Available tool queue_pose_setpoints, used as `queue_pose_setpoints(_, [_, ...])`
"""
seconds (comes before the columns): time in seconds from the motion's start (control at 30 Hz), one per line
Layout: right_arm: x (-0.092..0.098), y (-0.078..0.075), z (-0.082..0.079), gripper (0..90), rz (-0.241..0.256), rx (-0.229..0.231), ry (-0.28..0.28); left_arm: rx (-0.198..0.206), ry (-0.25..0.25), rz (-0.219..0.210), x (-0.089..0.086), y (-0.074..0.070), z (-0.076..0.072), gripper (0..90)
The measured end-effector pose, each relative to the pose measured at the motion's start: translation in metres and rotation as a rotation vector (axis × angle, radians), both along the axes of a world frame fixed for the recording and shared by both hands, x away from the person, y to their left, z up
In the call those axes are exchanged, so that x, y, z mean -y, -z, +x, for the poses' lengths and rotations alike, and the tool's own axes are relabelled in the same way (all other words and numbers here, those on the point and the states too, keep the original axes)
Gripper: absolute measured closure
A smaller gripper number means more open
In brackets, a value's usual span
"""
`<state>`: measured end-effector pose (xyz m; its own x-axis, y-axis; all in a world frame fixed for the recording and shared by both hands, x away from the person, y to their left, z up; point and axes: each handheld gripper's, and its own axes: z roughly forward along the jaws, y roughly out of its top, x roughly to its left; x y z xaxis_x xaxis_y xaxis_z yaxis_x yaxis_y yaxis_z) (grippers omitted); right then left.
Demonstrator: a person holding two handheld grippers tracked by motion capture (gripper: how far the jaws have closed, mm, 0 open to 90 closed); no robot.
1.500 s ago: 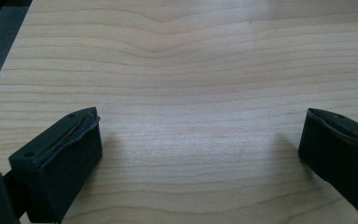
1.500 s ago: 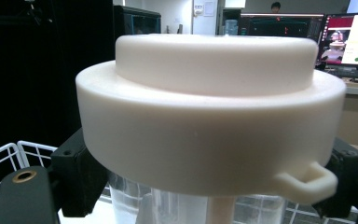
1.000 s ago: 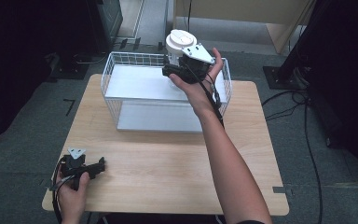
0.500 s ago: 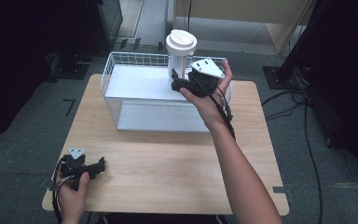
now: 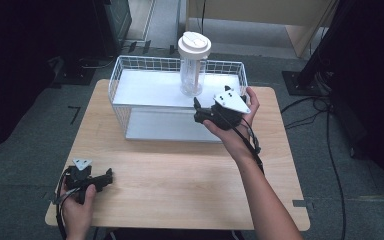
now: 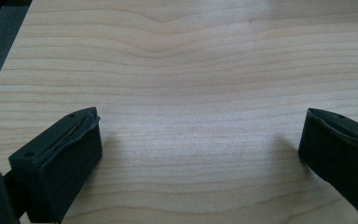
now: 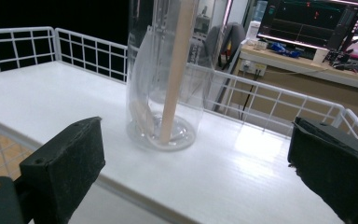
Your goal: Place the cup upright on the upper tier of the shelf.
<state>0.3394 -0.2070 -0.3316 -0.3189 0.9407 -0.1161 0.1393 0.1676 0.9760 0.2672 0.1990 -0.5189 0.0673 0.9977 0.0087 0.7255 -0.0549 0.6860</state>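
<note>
A white wire basket (image 5: 130, 95) stands at the far side of the wooden tabletop (image 5: 180, 175), and I take this basket as my landmark. Inside it, on its white shelf (image 7: 51, 107) near the back wall and a little right of the middle, stands a tall clear tumbler (image 5: 192, 72) with a white lid (image 5: 194, 45); it is upright. In the right gripper view a pale straight stick (image 7: 175, 70) goes down inside the tumbler to its bottom. The right hand-held gripper (image 5: 200, 111) is just in front of the basket's right part, held in the person's right hand (image 5: 235, 132), and it points toward the tumbler without touching it. Its jaws are wide apart and hold nothing; the tumbler is seen between them but farther off. The left hand-held gripper (image 5: 107, 176) is well apart from the basket, near the front left corner of the tabletop, in the left hand (image 5: 77, 202). Its jaws are also spread wide, low over the bare wood, with nothing between them.
</note>
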Motion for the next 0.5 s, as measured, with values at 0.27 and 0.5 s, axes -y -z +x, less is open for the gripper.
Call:
queue_pose_setpoints(0.27, [0.015,0.011,-0.023,3.8,0.023,0.005,0.007,0.000,0.000,0.000,0.000,0.000,0.000,0.0])
queue_pose_setpoints(0.5, [0.036,0.020,-0.041,3.8,0.021,0.010,0.039,-0.002,0.001,0.000,0.000,0.000,0.000,0.0])
